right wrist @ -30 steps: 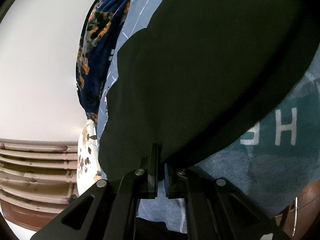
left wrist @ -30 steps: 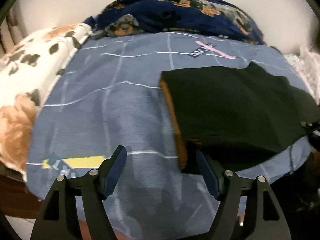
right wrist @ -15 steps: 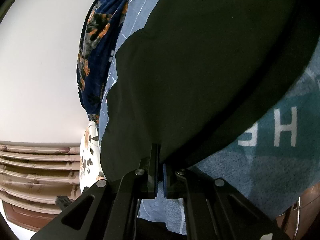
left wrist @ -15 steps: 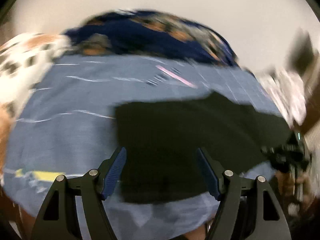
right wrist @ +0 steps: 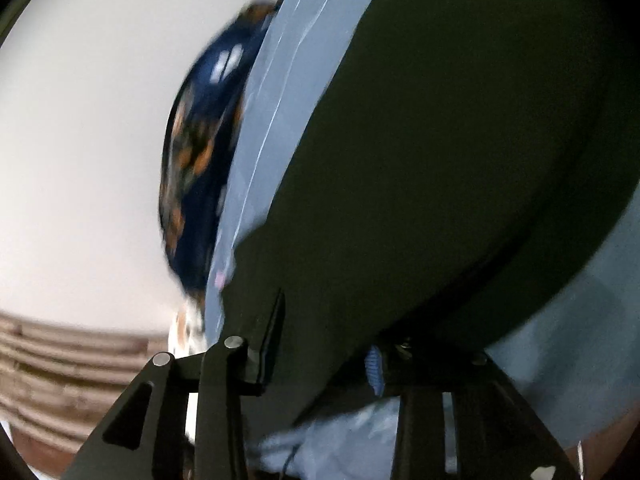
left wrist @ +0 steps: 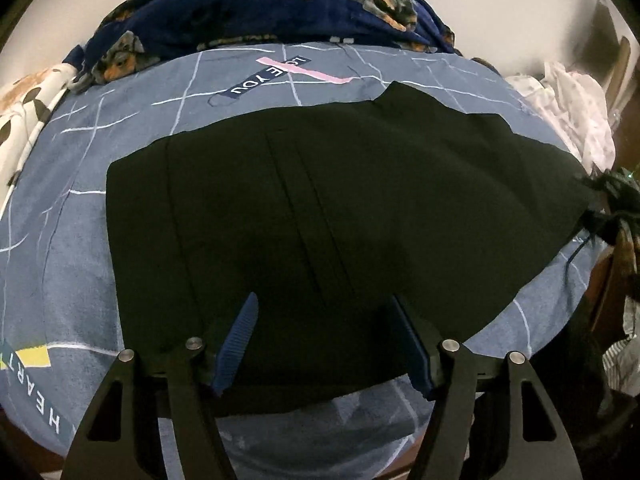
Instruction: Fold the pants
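While the left wrist view a second ago showed the left gripper [left wrist: 322, 338] beside the folded edge, it now hovers over the near part of the black pants [left wrist: 340, 216], its jaws wide and closing slightly, pads not visibly pressing cloth. The pants lie flat on the bed [left wrist: 72, 264], a matte dark slab with faint lengthwise seams on a blue grid-printed cover; a dog-print blanket [left wrist: 280, 8] bunches behind.

Right wrist view, motion-blurred: the right gripper [right wrist: 326, 344], clamped on the hem half a second earlier, has its jaws opening, and the pants [right wrist: 440, 160] edge sits between them, apparently released. By this reading, one fold has been laid down and the next grasp is being sought.
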The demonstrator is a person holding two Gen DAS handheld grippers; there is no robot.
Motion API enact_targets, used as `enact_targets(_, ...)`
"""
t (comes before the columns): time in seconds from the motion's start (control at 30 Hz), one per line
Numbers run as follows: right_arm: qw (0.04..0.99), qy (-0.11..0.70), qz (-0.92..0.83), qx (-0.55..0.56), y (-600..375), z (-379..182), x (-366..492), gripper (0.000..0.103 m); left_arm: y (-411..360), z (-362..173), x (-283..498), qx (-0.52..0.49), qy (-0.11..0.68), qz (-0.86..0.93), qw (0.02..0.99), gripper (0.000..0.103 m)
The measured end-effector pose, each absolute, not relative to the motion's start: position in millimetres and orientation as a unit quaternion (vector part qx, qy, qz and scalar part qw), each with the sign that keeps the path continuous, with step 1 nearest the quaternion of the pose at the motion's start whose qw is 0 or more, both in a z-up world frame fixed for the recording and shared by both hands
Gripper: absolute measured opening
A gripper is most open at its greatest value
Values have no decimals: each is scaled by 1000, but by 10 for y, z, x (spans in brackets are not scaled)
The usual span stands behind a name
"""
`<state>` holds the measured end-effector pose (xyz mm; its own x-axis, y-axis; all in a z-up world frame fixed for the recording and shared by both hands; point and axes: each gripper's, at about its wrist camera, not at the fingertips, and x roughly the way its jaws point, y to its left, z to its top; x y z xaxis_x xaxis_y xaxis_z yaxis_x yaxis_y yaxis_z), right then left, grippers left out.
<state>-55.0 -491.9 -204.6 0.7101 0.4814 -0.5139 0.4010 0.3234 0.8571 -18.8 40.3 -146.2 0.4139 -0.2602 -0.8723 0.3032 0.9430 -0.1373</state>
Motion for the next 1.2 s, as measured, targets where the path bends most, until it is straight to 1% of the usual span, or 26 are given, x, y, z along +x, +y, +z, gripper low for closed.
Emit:
enact_targets(0.1, 726, 336, -5, 600, -5508, -2086, -644, 24, 414, -1467, -192, 22, 515, -168, 840, 68)
enact_targets(0.17, 730, 322, -44, 601, -5914, -2122, -755, 10, 418, -1478, -192, 23, 516, -168, 839, 68)
enact_targets(0.23, 726, 309, -65, 610, -6167, -2159, -861, 6, 416, -1479, -190, 22, 517, -168, 839, 68)
enact_targets(0.4, 720, 275, -99, 629, -6666, -2194, -1162, 6, 396, -1483, -193, 32, 517, -167, 839, 68)
enact_targets(0.47, 721, 270, -102, 630, -6750, -2209, -1245, 3, 388, -1487, -185, 35, 519, -166, 838, 68)
enact_targets(0.6, 737, 272, -95, 612, -6755, -2176, -1223, 3, 385, -1486, -171, 33, 523, -164, 836, 68)
enact_targets(0.67, 729, 265, -77, 626, -6715, -2223, -1175, 6, 377, -1485, -163, 34, 525, -162, 835, 69)
enact_targets(0.73, 722, 257, -72, 638, -6722, -2249, -1167, 6, 372, -1483, -161, 36, 525, -161, 835, 69)
enact_targets(0.9, 719, 259, -79, 640, -6775, -2249, -1052, 11, 357, -1493, -163, 38, 525, -158, 835, 70)
enact_targets(0.93, 722, 267, -87, 632, -6788, -2231, -1007, 11, 354, -1494, -168, 39, 524, -159, 836, 71)
enact_targets(0.97, 726, 278, -97, 621, -6786, -2214, -975, 7, 351, -1496, -170, 41, 523, -160, 836, 71)
enact_targets(1.07, 739, 300, -113, 592, -6758, -2126, -970, 4, 341, -1501, -177, 46, 521, -162, 837, 73)
enact_targets(1.2, 763, 271, -113, 575, -6749, -1937, -1223, 3, 362, -1488, -186, 43, 522, -171, 835, 74)
